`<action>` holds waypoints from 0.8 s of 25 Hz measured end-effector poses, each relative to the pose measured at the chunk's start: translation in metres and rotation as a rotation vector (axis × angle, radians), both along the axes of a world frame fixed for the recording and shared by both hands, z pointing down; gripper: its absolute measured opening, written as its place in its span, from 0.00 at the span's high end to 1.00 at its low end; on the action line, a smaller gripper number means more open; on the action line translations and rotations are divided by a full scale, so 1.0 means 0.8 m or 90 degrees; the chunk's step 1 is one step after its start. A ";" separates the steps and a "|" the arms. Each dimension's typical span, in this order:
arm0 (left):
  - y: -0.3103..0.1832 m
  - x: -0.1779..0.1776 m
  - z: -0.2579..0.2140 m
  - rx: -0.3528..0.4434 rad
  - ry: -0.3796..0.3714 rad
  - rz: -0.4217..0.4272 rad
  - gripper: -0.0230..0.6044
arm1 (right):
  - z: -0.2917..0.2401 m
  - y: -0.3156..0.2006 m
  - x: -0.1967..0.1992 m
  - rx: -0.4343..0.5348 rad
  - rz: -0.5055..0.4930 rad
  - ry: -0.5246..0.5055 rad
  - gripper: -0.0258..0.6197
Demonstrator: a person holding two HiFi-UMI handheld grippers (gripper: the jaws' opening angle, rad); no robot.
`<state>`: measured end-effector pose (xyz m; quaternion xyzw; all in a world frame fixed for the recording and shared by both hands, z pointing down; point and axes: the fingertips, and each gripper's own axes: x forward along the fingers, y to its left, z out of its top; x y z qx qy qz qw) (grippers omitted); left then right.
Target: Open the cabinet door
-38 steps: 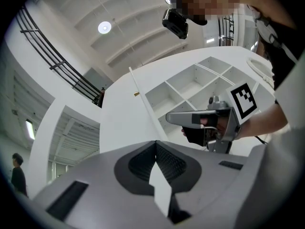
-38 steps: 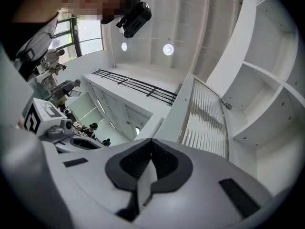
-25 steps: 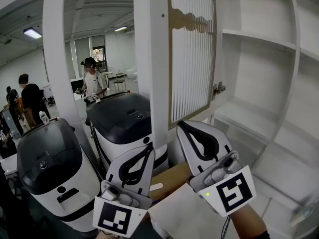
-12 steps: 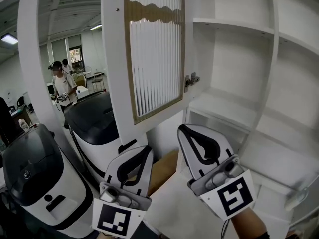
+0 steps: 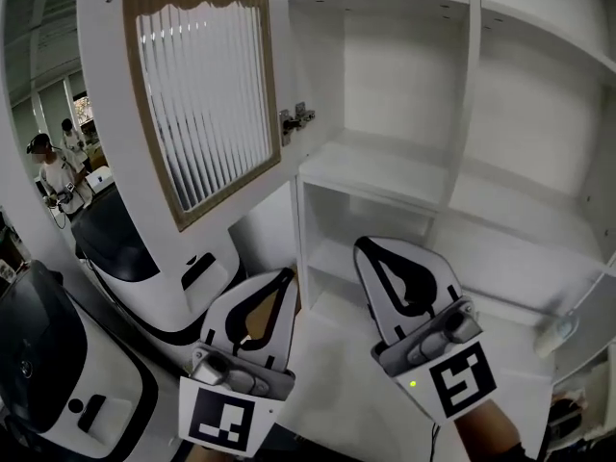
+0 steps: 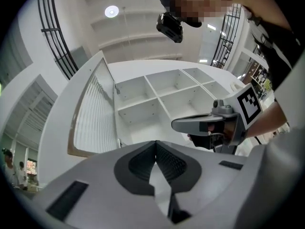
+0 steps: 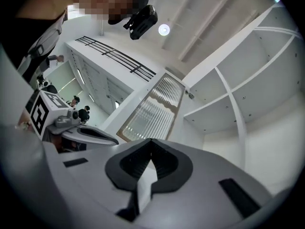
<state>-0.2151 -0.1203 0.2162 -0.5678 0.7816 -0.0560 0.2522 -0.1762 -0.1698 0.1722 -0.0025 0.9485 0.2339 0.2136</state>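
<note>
The cabinet door [image 5: 197,104], white with a ribbed glass pane in a wood-coloured frame, stands swung open to the left of the white cabinet [image 5: 462,142], held by a metal hinge [image 5: 295,120]. It shows too in the left gripper view as the door [image 6: 93,113] and in the right gripper view as the door [image 7: 152,111]. My left gripper [image 5: 285,275] is shut and empty, low in the head view, below the door and apart from it. My right gripper [image 5: 366,246] is shut and empty too, in front of the lower shelves.
The open shelves [image 5: 385,171] hold nothing that I can see. White and black machines [image 5: 106,248] stand on the floor at the left, under the door. People [image 5: 53,176] stand far off in the room behind. A small white thing [image 5: 558,333] lies on a shelf at the right.
The view has swung right: the door and machines slid left in the picture, and the cabinet's shelves now fill the middle. Both grippers stay shut and empty, now before the shelves.
</note>
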 end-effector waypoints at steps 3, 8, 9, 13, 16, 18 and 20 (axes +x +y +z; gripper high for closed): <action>-0.021 0.011 0.010 -0.006 0.008 0.038 0.96 | 0.013 -0.019 0.017 -0.005 0.043 0.008 0.96; -0.052 0.031 0.030 -0.020 0.016 0.096 0.96 | 0.034 -0.045 0.044 -0.017 0.103 0.019 0.96; -0.058 0.036 0.035 -0.022 0.020 0.108 0.96 | 0.039 -0.048 0.050 -0.019 0.117 0.022 0.96; -0.075 0.058 0.054 -0.037 0.034 0.155 0.96 | 0.058 -0.059 0.076 -0.029 0.163 0.039 0.96; -0.085 0.070 0.069 -0.046 0.039 0.180 0.96 | 0.076 -0.066 0.090 -0.036 0.188 0.049 0.96; -0.090 0.076 0.079 -0.052 0.048 0.194 0.96 | 0.091 -0.071 0.099 -0.053 0.200 0.057 0.96; -0.095 0.083 0.089 -0.062 0.052 0.204 0.96 | 0.106 -0.076 0.107 -0.072 0.212 0.064 0.96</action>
